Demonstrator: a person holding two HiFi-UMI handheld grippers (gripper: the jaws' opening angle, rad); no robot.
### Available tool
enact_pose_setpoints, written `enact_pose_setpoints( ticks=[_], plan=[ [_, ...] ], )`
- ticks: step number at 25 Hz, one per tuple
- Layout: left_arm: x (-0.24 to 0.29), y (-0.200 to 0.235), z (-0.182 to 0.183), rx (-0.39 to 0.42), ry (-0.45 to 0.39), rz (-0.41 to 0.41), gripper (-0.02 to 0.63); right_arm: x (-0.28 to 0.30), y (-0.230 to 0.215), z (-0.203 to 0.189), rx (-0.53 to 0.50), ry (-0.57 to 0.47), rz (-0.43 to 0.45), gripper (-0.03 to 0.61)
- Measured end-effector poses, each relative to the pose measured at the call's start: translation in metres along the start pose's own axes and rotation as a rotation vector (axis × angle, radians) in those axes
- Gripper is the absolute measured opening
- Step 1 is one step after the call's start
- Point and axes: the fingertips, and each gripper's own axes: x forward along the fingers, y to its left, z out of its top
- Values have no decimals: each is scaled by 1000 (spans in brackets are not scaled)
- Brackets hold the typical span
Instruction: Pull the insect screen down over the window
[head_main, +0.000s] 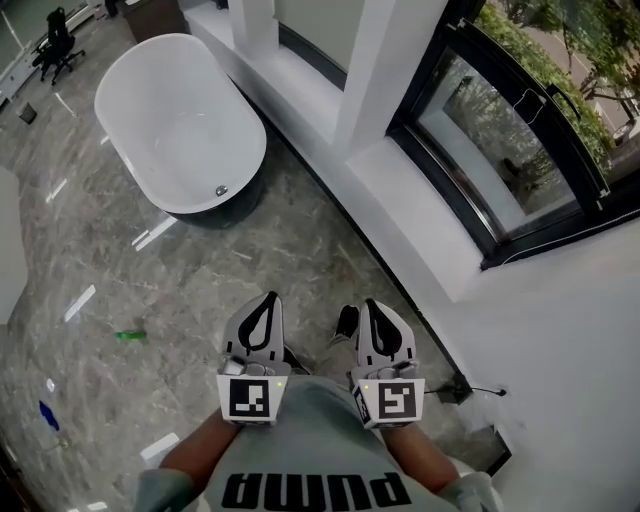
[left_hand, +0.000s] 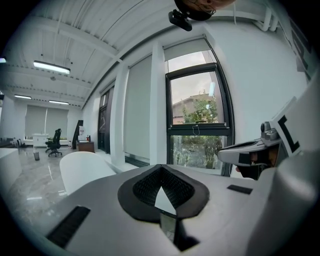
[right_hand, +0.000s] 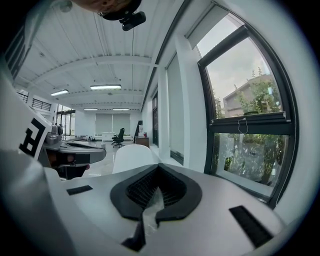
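Note:
The black-framed window (head_main: 520, 150) is set in the white wall at the upper right, above a white sill (head_main: 400, 190). A black bar (left_hand: 199, 130) crosses it at mid-height, and a thin cord loop (right_hand: 242, 125) hangs from that bar. I cannot make out the screen mesh itself. My left gripper (head_main: 265, 300) and right gripper (head_main: 375, 305) are held side by side close to the person's chest, well short of the window. Both are shut with nothing between the jaws, as the left gripper (left_hand: 161, 167) and right gripper (right_hand: 159, 167) show in their own views.
A white freestanding bathtub (head_main: 180, 120) stands on the grey marble floor to the left. A white column (head_main: 375, 70) rises beside the window. A green scrap (head_main: 130, 335) and a blue item (head_main: 48, 415) lie on the floor. An office chair (head_main: 55, 45) is far off.

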Motion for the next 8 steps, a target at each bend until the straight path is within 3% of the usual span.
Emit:
enact_pose_setpoints(
  ticks=[8],
  plan=[
    [2, 5, 1, -23, 3, 11, 12, 5, 5, 2, -9, 7, 14, 3]
  ],
)
